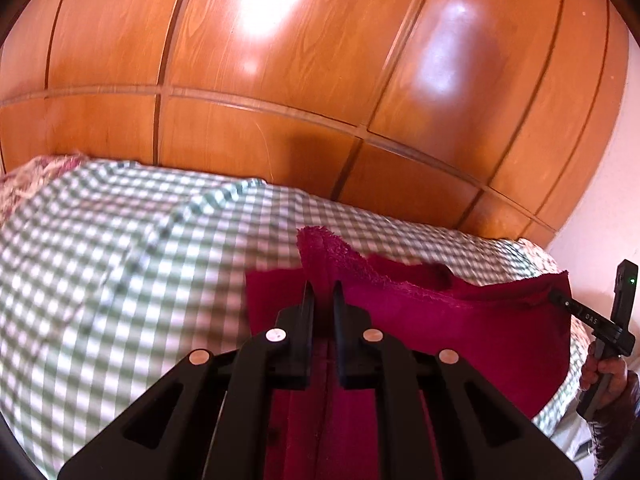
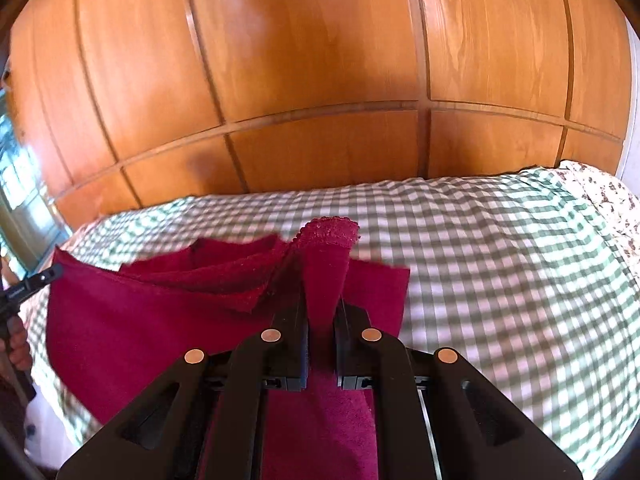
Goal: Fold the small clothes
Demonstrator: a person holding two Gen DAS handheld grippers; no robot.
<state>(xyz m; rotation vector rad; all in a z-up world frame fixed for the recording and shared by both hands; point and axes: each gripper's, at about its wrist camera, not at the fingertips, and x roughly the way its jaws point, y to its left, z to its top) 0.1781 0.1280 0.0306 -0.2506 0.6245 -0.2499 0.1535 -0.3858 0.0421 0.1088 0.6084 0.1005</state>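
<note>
We saw a dark red terry-cloth garment (image 1: pixel 460 320) held up off the bed, stretched between the two tools and sagging in the middle, its lower part hanging down toward the cameras. One fuzzy corner of it stood up just past the left gripper (image 1: pixel 323 292), whose jaws were closed almost fully, pinching the cloth between them. The opposite corner, with a scalloped hem, rose above the right gripper (image 2: pixel 322 308), whose jaws were likewise nearly closed and clamped on the fabric. In the left wrist view we could also see the right tool at the far edge, biting the garment's other end, with a hand (image 1: pixel 608 376) wrapped around its handle; the right wrist view showed the left tool the same way, at its left edge.

Under the cloth lay a bed covered with a green-and-white checked sheet (image 2: pixel 500 260), lightly creased, with a floral-patterned bedcover (image 2: pixel 608 200) showing at its end. Behind the bed stood a glossy orange-brown wooden wardrobe (image 1: pixel 280 100) of panelled doors, catching bright reflections. A pale pink wall (image 1: pixel 612 200) met it at the side.
</note>
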